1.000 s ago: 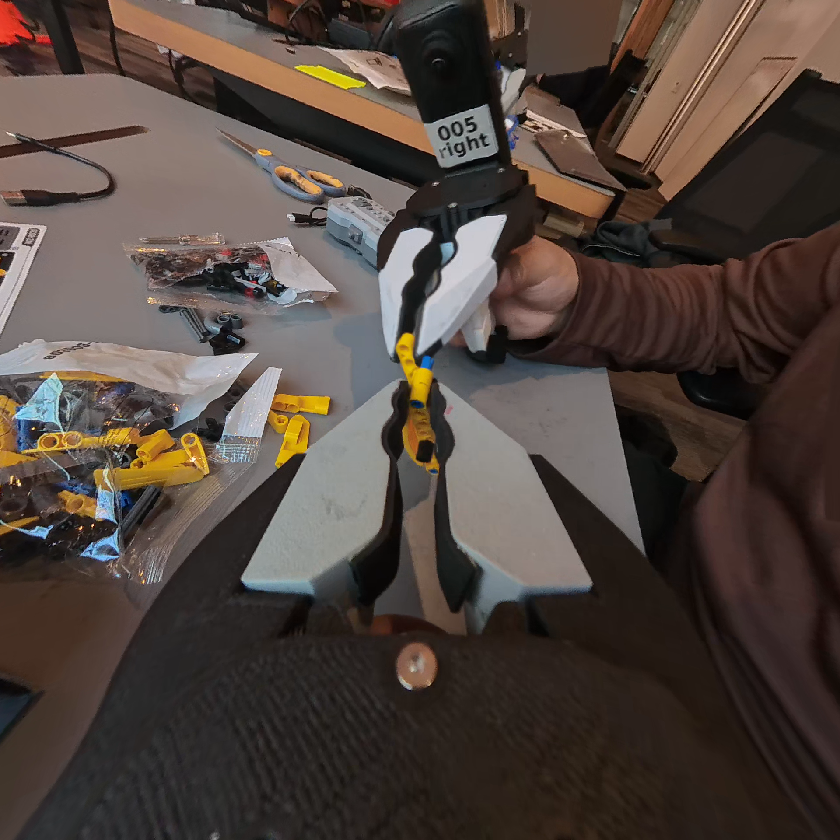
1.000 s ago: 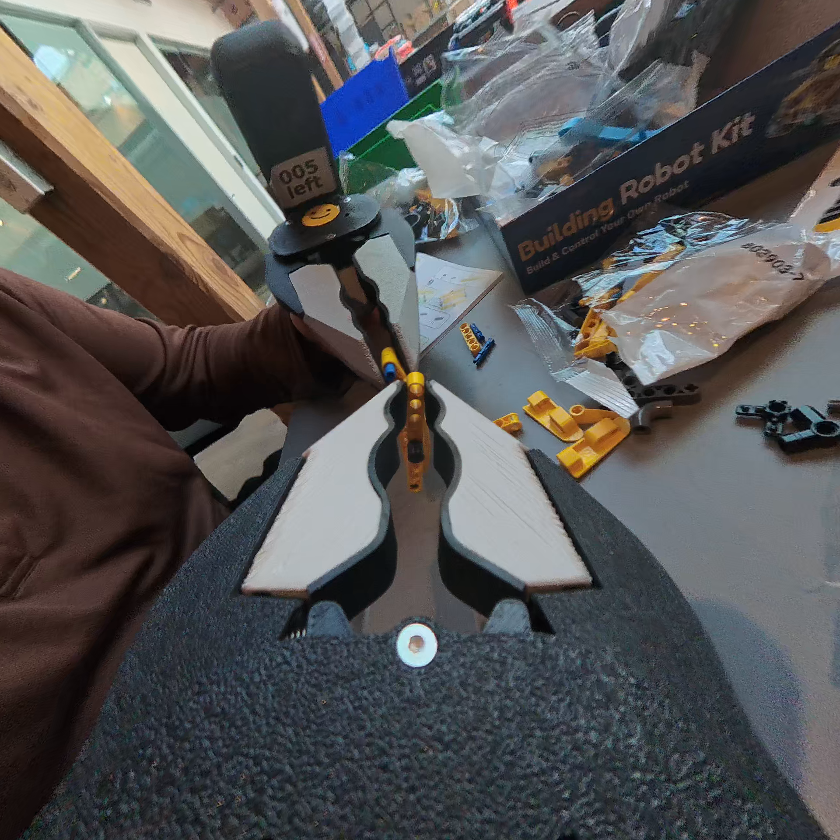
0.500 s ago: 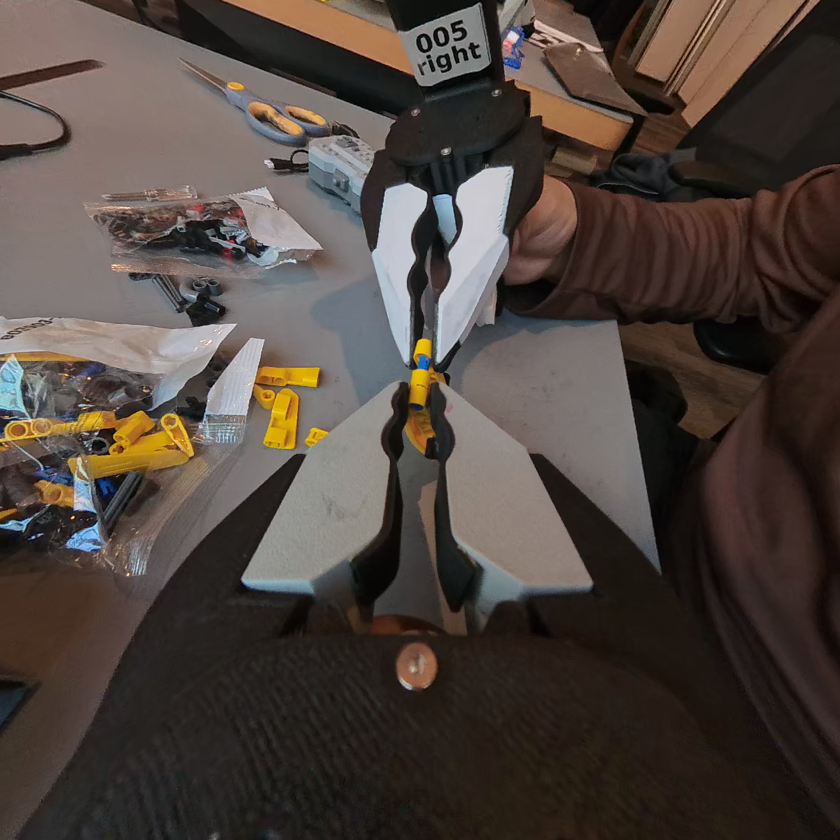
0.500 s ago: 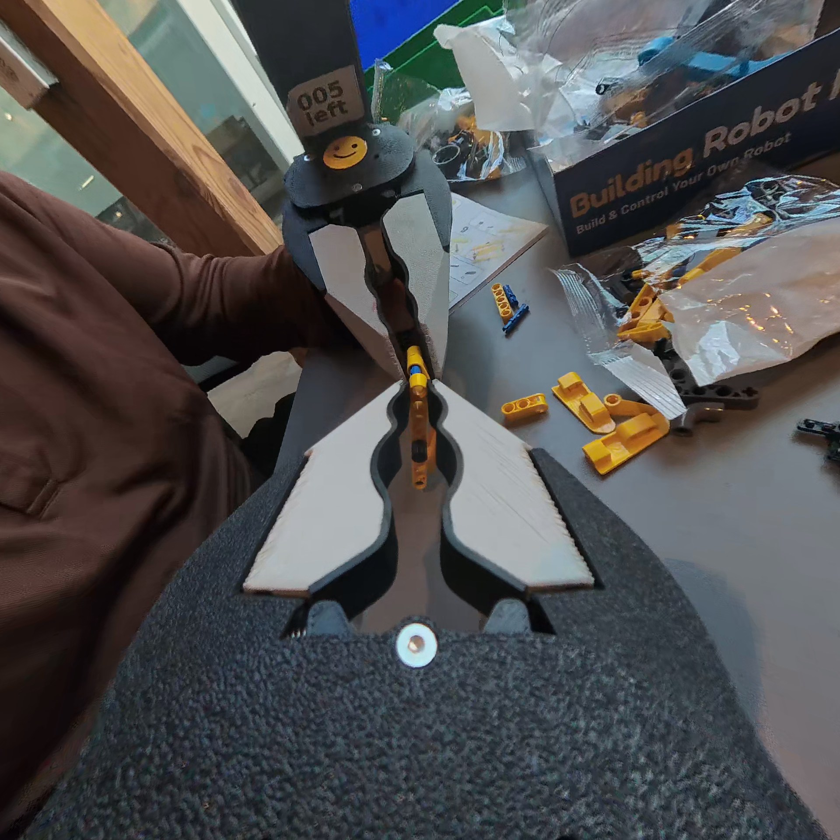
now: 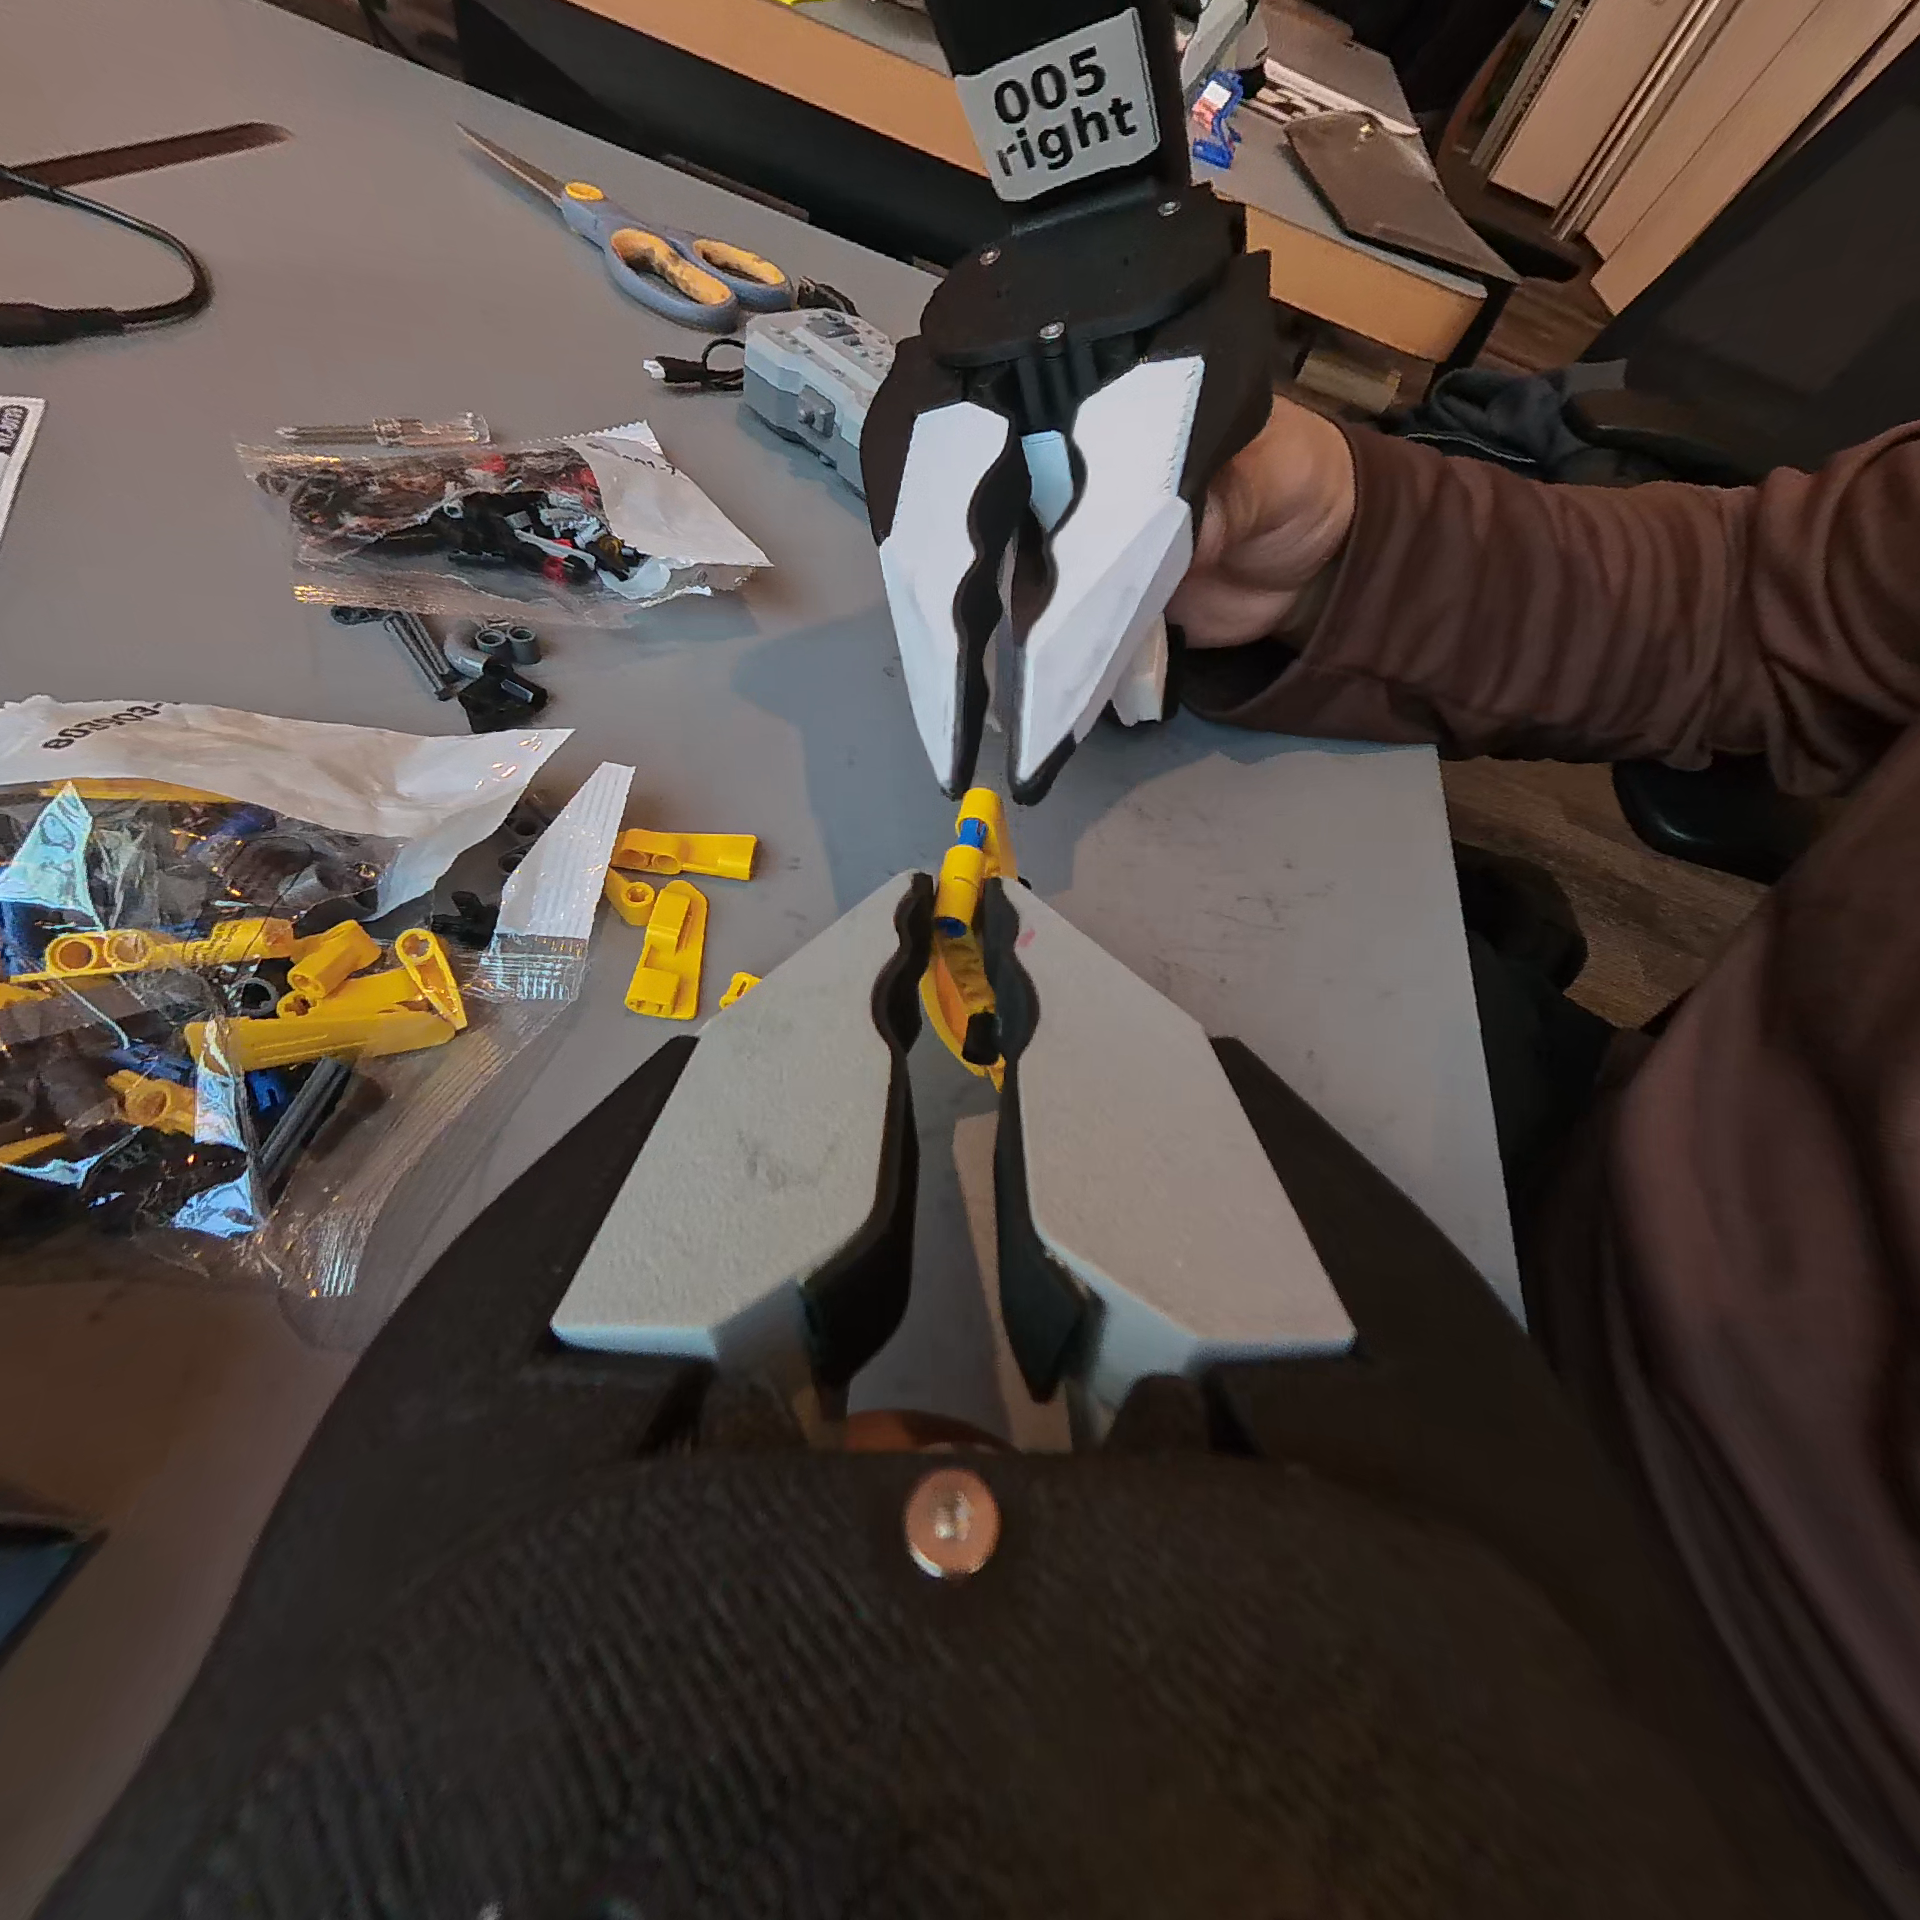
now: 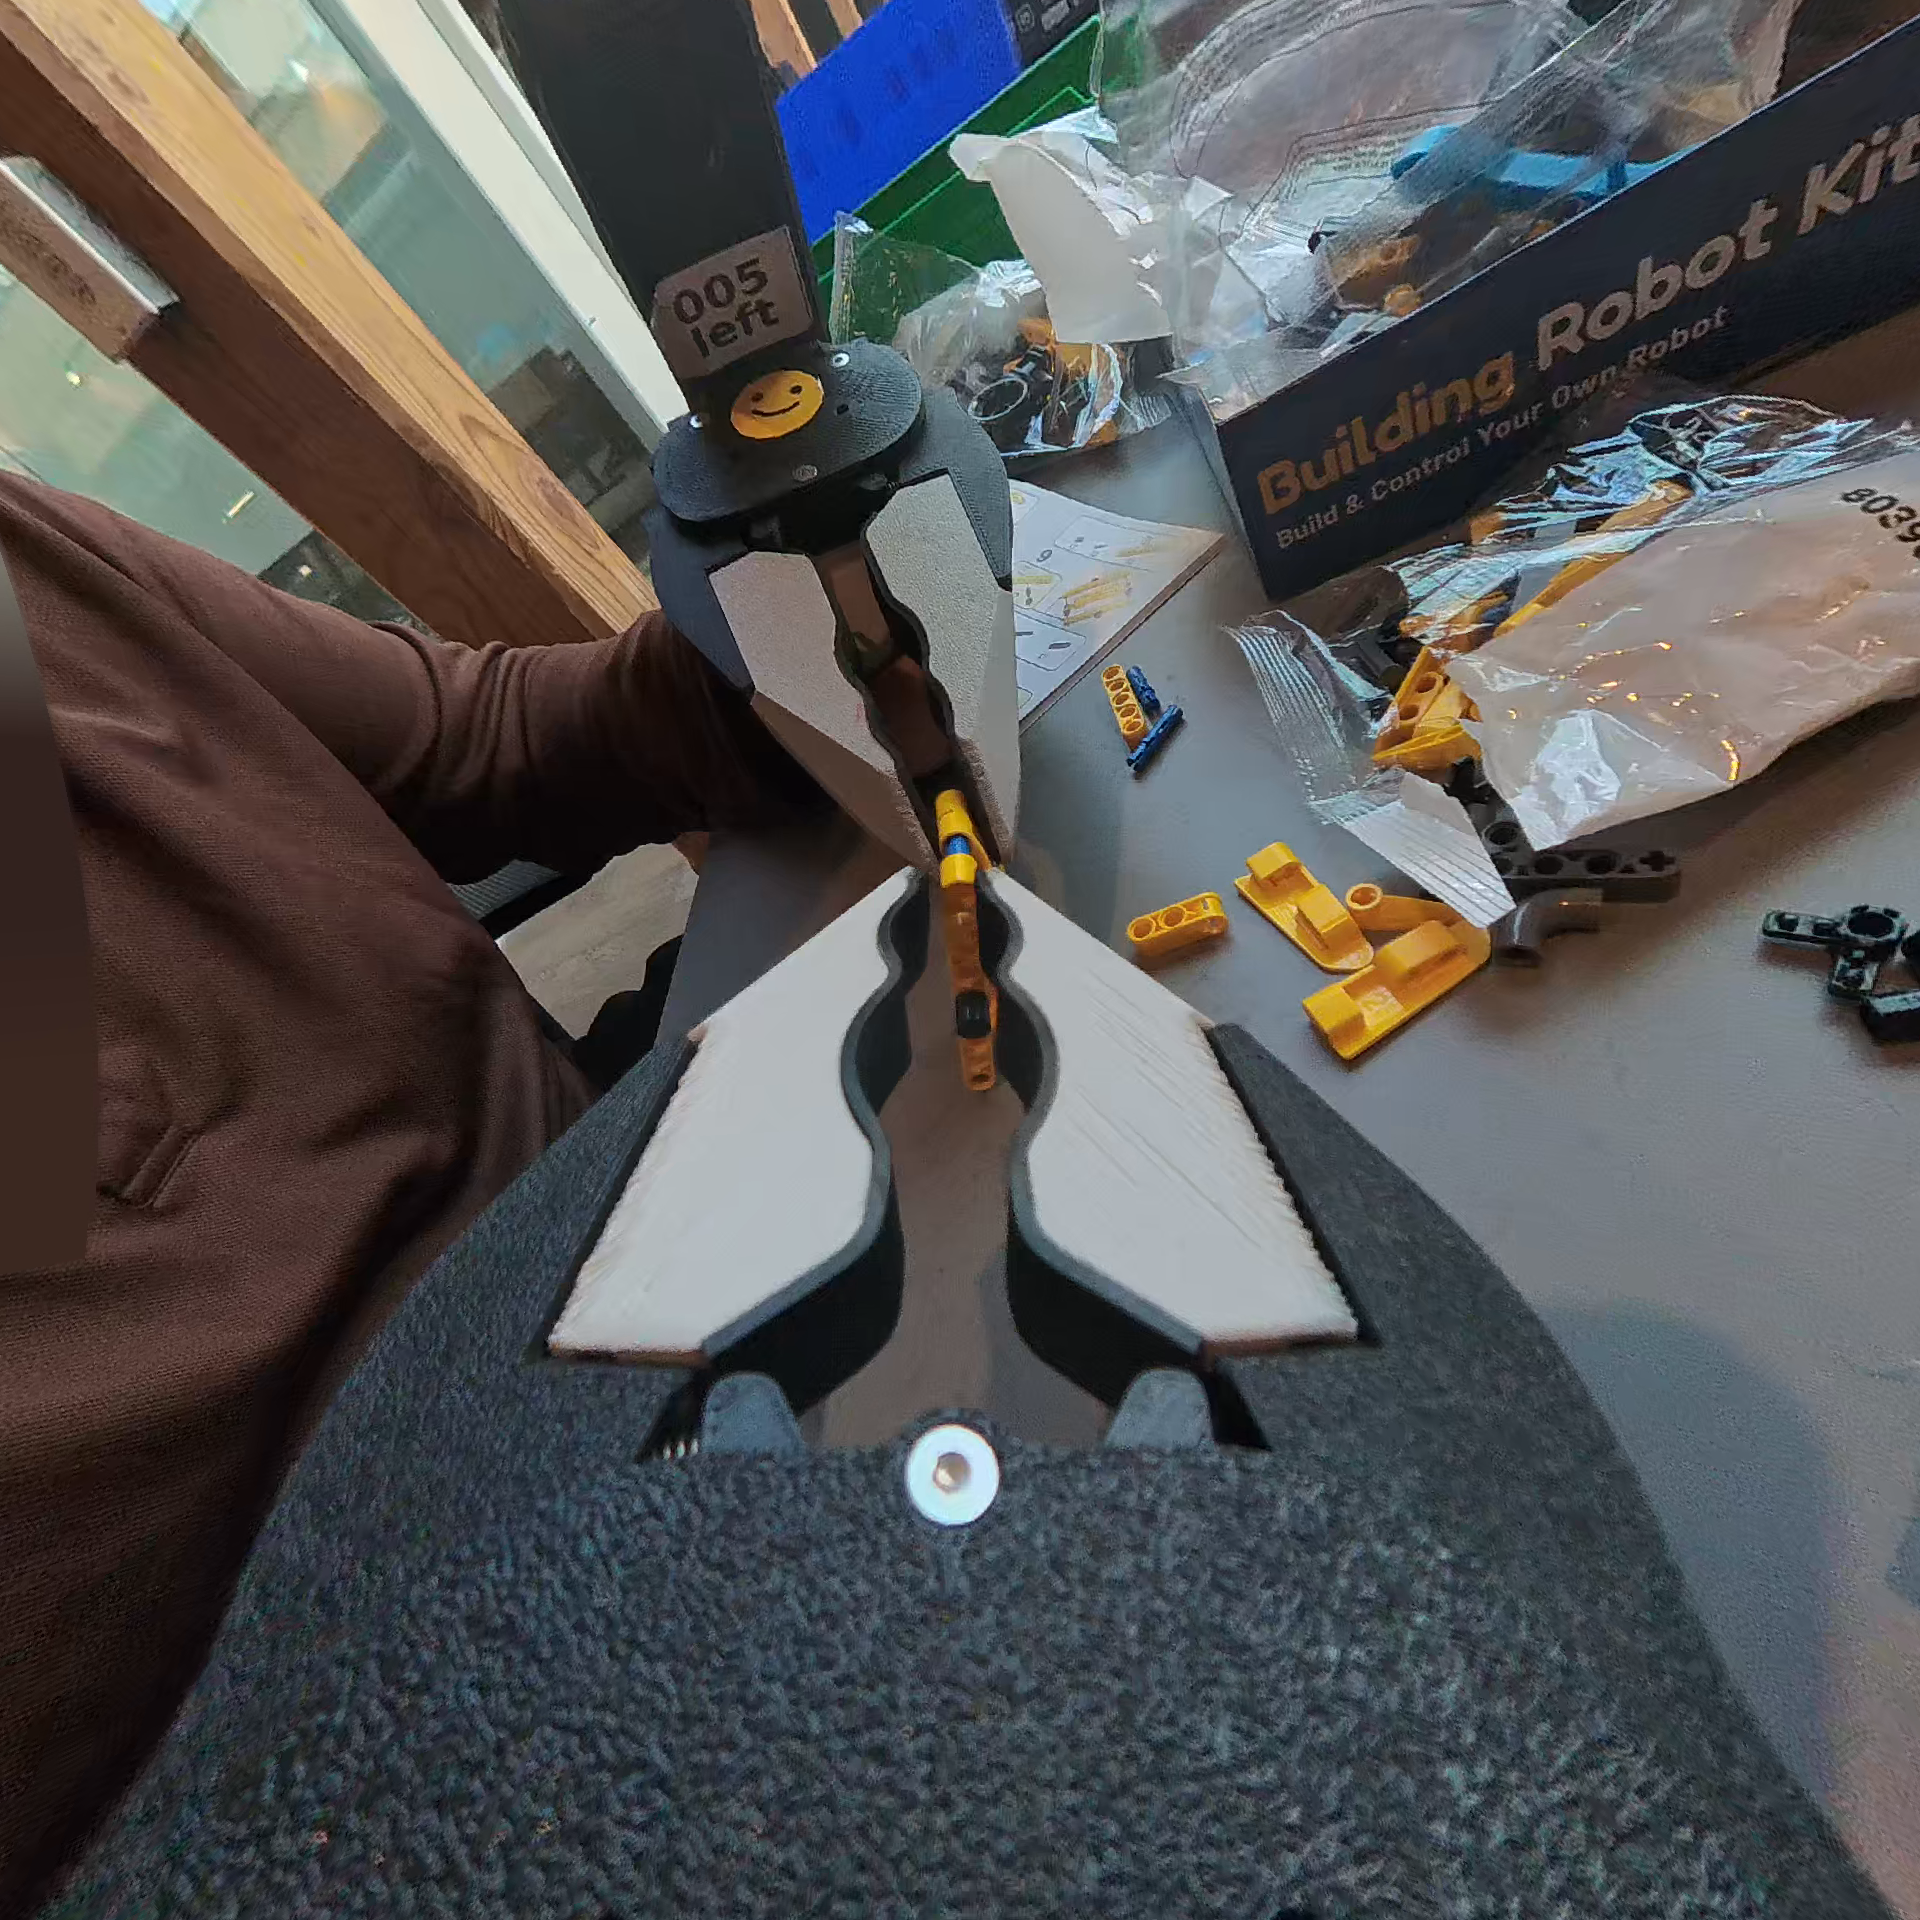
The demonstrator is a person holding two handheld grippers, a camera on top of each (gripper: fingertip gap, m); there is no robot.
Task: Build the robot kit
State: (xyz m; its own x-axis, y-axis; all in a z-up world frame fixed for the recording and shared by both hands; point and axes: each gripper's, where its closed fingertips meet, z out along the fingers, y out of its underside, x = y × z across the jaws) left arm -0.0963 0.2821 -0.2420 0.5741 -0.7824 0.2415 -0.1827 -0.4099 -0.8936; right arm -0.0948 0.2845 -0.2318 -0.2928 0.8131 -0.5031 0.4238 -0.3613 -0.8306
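Note:
My left gripper [image 5: 951, 894] is shut on a yellow curved part [image 5: 961, 997] that carries a black pin. A short yellow connector with a blue pin [image 5: 970, 830] sticks out past its tips. My right gripper [image 6: 954, 878] is shut on a yellow holed beam [image 6: 966, 966] with a black pin [image 6: 972, 1013]. The two grippers meet tip to tip above the grey table [image 5: 416, 312], and the yellow parts touch end to end at the blue pin. The right gripper [image 5: 987, 795] points down at the connector in the left wrist view. The left gripper [image 6: 956, 842] shows in the right wrist view.
Loose yellow parts [image 6: 1351, 966] and black parts [image 6: 1849, 945] lie on the table. Opened bags of parts [image 5: 208, 935], scissors [image 5: 675, 255] and a grey block [image 5: 821, 374] lie farther off. A dark kit box [image 6: 1558, 343] and a booklet [image 6: 1101, 582] lie behind. The table edge [image 5: 1455, 935] is close. My two grippers' fingertips are within a few centimetres of each other. The grey block [image 5: 821, 374] is about 25 cm from both grippers' fingertips.
Both grippers stayed shut on their yellow parts. They swung from a slight angle into line, tip to tip, and both views tilted down toward the table.

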